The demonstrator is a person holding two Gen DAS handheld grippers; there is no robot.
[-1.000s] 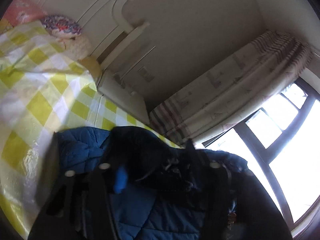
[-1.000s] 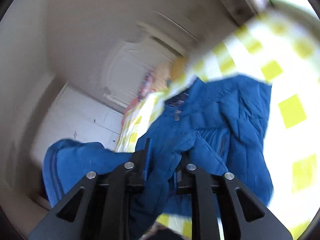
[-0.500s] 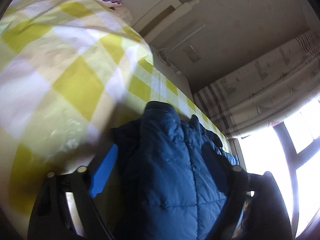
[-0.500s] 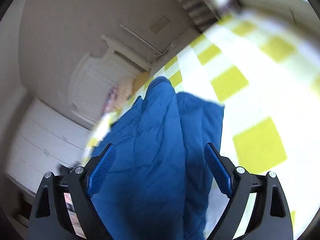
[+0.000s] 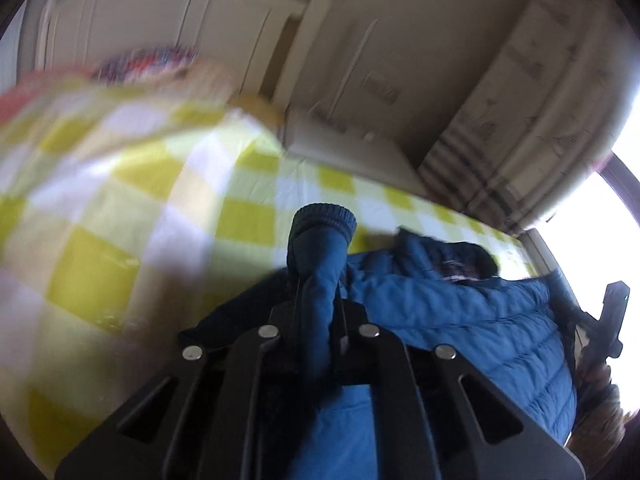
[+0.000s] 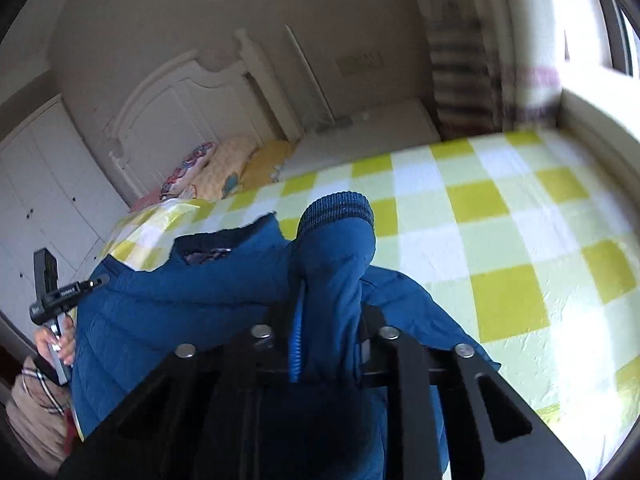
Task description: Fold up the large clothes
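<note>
A blue quilted jacket lies on a bed with a yellow and white checked sheet. My left gripper is closing tight on one sleeve, whose ribbed cuff stands up past the fingertips. In the right wrist view the jacket body spreads to the left. My right gripper is closing on the other sleeve, and its cuff sticks out beyond the jaws. Both sleeves are pinched between the pads.
A white headboard and pillows are at the far end of the bed. A white wardrobe is on the left. A curtain and bright window are on the right. A person's hand shows at the jacket's left edge.
Half a second ago both grippers stood wide open around the jacket. Now both are shut on sleeves, both have dropped lower and rolled, and the cuffs point towards the far side of the bed.
</note>
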